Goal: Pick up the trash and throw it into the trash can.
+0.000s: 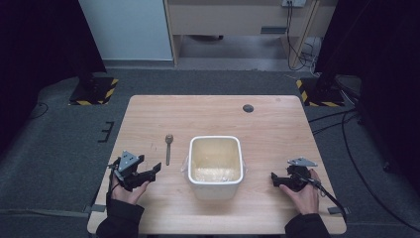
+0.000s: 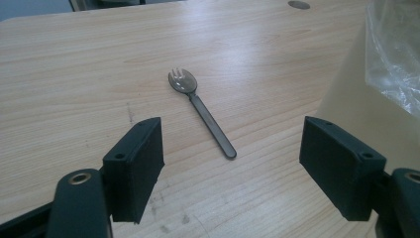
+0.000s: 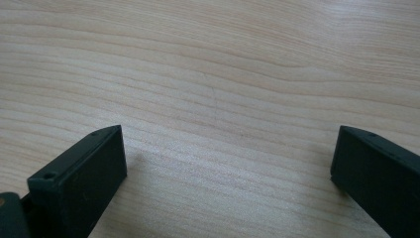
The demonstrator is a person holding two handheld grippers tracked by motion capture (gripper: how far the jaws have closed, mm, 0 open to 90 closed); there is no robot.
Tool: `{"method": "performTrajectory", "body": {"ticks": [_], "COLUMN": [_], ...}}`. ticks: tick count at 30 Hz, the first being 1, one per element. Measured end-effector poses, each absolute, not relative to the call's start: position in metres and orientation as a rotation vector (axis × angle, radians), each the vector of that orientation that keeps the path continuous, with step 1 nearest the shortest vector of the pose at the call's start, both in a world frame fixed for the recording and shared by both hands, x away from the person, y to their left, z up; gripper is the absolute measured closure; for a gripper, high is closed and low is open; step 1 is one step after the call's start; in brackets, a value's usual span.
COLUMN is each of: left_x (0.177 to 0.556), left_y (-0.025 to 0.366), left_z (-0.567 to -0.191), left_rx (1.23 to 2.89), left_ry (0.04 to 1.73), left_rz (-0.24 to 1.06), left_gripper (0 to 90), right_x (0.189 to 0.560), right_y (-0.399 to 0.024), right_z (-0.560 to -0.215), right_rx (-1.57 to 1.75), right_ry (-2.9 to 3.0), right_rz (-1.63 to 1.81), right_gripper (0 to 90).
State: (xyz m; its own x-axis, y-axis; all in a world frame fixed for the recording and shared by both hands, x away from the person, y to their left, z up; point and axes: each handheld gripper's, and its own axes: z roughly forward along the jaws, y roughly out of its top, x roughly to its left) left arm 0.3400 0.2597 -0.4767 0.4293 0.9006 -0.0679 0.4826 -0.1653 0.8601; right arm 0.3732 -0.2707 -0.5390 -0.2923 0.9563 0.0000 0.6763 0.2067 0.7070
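Note:
A dark translucent plastic spork (image 1: 169, 147) lies on the wooden table (image 1: 148, 114), left of a white square tub (image 1: 216, 166) lined with clear plastic. My left gripper (image 1: 151, 172) rests at the table's front left, held by a hand, a short way short of the spork's handle. In the left gripper view the spork (image 2: 202, 112) lies ahead between the wide-apart jaws of that gripper (image 2: 232, 171), bowl end away, and nothing is held. My right gripper (image 1: 275, 179) sits at the front right, open. In the right gripper view its jaws (image 3: 225, 173) stand wide over bare wood.
The tub's wall (image 2: 361, 114) and its crinkled plastic liner (image 2: 393, 49) stand close on the right in the left gripper view. A dark round grommet (image 1: 248, 108) marks the table's far side. Cables and black stand bases lie on the grey floor around the table.

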Motion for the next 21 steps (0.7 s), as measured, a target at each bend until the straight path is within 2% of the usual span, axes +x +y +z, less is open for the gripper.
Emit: {"method": "performTrajectory", "body": {"ticks": [21], "left_x": [0.380], "left_y": [0.241], "left_z": [-0.482], "left_rx": [1.808], "left_ry": [1.192], "left_rz": [0.634], "left_gripper": [26.9], "right_x": [0.373], "right_y": [-0.271], "right_z": [-0.539], "right_rx": [1.513], "right_ry": [2.046], "right_rz": [0.848], "right_gripper": [1.0]}}
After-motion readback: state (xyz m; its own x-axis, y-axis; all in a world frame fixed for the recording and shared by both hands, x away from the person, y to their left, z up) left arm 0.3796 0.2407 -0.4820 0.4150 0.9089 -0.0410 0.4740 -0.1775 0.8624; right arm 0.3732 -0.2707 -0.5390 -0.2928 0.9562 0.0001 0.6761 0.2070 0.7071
